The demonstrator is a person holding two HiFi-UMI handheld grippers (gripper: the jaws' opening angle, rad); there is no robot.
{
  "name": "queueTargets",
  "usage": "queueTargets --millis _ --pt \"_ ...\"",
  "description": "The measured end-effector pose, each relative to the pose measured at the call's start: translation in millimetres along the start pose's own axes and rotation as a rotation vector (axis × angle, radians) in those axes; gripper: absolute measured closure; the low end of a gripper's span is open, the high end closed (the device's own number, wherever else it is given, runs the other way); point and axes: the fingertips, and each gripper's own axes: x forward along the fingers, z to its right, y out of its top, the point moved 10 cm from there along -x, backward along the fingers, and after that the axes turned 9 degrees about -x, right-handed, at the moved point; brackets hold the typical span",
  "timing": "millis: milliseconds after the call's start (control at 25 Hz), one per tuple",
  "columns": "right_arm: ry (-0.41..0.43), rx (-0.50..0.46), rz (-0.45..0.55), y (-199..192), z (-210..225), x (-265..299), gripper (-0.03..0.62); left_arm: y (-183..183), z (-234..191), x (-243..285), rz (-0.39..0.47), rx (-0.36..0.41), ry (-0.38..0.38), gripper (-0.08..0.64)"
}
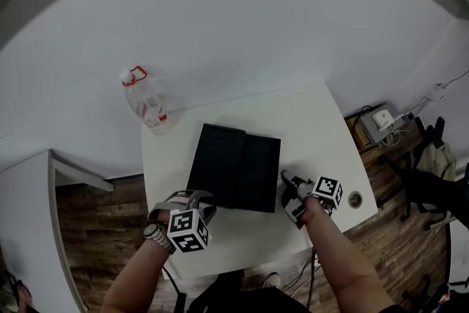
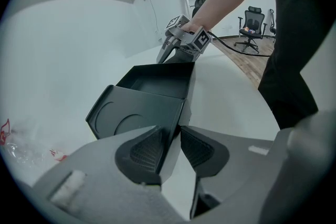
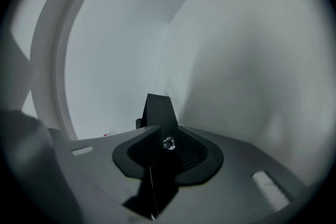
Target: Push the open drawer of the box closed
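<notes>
Your head view is lit softly and evenly from above, so the white table reads bright without glare. The black box is so dark that its surface detail is lost, and it casts only a faint shadow. All three views bend strongly toward the rim and fade into a dark vignette. Your right gripper view is dimmer and greyer, with one sharp glint on the clear knob. Your left gripper view is crisper, and brightest in the far room at right.

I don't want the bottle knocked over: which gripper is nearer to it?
Left. The left gripper sits at the black box's near corner, on the bottle's side, jaws clamped on its edge; the right gripper is across the box at the open drawer.
</notes>
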Motion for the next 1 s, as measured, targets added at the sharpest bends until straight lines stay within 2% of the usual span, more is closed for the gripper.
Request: queueTargets --millis 120,320,640,800,1000 --pt "-0.009 0.042 0.002 -3 2 3 0.497 0 -1 0 0.0 -0.001 -0.001 0.44" --pt "0.022 0.125 0.012 -9 3 5 0.52 0 -1 0 0.005 -0.001 0.0 0.44" --pt "0.016 0.134 0.026 -15 -3 7 0.523 -1 -1 0 0.017 -0.006 -0.001 0.44" --pt "0.056 0.083 -0.051 -27 -17 24 0.523 -2 -2 1 0.026 -0.012 -0.005 0.44" --pt "0.064 0.067 -0.076 -41 -29 47 0.523 -1 -2 0 0.032 -0.015 -0.006 0.44"
